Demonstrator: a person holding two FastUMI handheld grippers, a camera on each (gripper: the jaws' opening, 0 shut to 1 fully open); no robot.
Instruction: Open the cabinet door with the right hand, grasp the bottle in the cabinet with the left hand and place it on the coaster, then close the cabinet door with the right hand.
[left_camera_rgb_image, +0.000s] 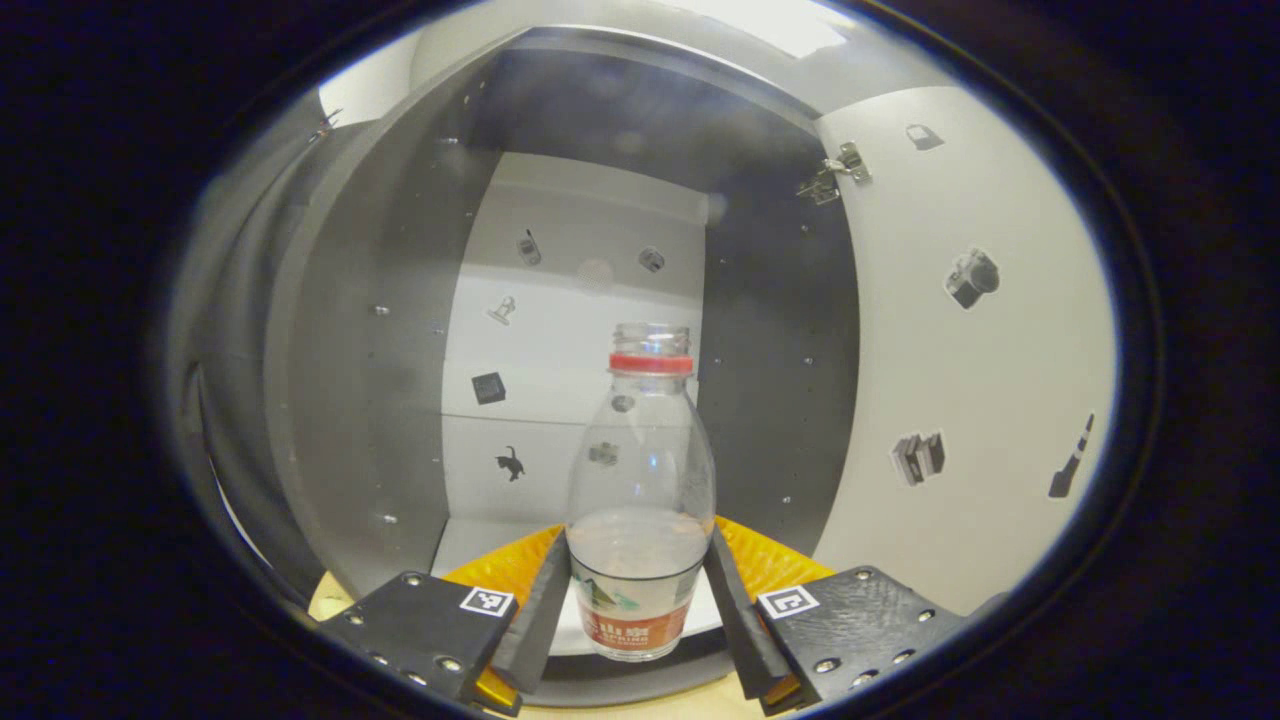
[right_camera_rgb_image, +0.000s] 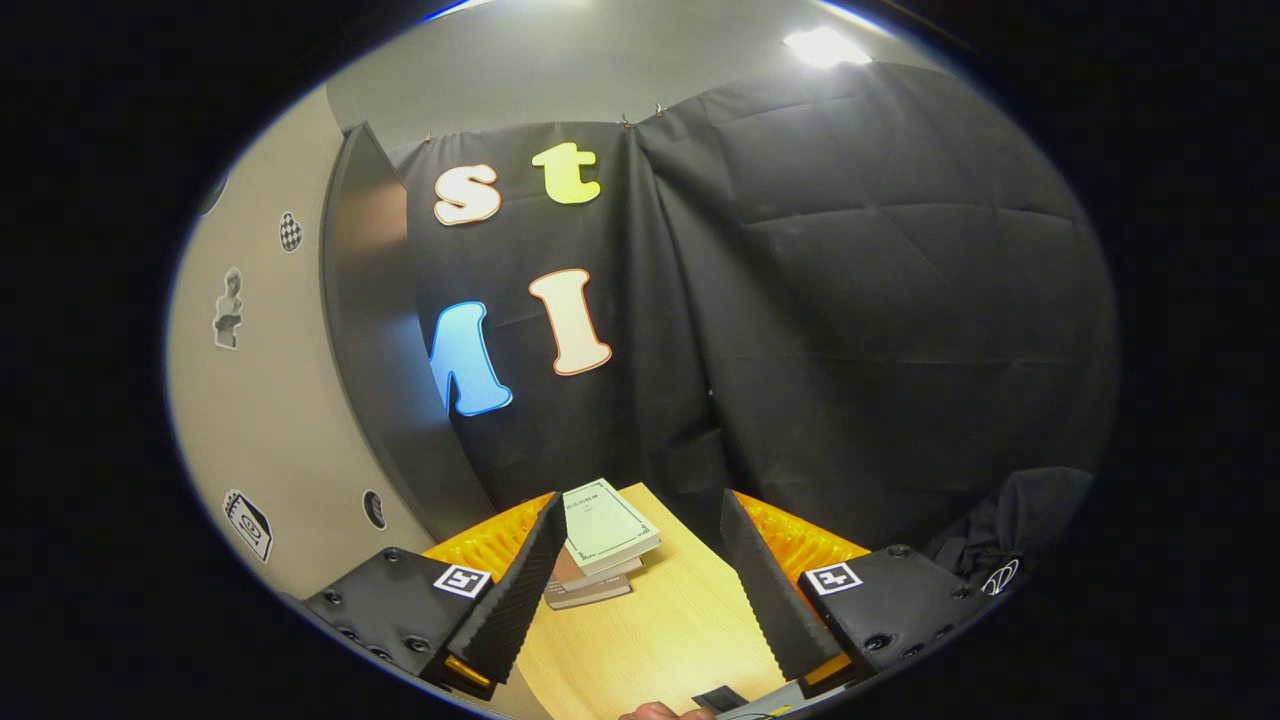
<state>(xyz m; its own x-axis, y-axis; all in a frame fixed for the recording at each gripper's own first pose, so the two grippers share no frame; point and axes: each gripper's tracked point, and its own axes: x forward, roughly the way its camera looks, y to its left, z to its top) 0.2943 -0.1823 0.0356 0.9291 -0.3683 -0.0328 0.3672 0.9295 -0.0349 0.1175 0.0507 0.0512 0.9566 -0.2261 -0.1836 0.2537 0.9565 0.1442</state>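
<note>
**Operator:** Reporting left gripper (left_camera_rgb_image: 640, 590) status?

**Me:** My left fingers (left_camera_rgb_image: 540, 600) stand on either side of the bottle (left_camera_rgb_image: 640, 500), at its lower body by the label. Both inner faces lie against the bottle wall, so I read this as clamped on it. The bottle stands upright just inside the cabinet (left_camera_rgb_image: 380, 400), at the front edge of its floor, partly filled with clear liquid, red ring at the neck.

**Operator:** Clearances around it?

**Me:** The dark side walls sit well apart from the bottle on both sides. The pale back panel (left_camera_rgb_image: 580, 300) is far behind it. The cabinet door (left_camera_rgb_image: 970, 380) is swung open on my right, hinge (left_camera_rgb_image: 835, 172) at its top corner; its inner face carries small stickers. Open room remains above the bottle neck up to the cabinet top.

**Operator:** Right gripper (right_camera_rgb_image: 640, 580)?

**Me:** My right fingers (right_camera_rgb_image: 520, 590) are apart, with nothing between them. They hang over the wooden table (right_camera_rgb_image: 660, 630). A small stack of books (right_camera_rgb_image: 600, 540) lies on the table ahead, near the left finger. The door's dark edge (right_camera_rgb_image: 370, 350) rises at left, the black cloth wall behind it. A fingertip of a hand (right_camera_rgb_image: 655, 712) shows at the bottom edge.

**Operator:** Differences between views?

**Me:** The left gripper view gives the cabinet interior and the bottle; the right gripper view gives the table, the books and the door's outer face.
</note>
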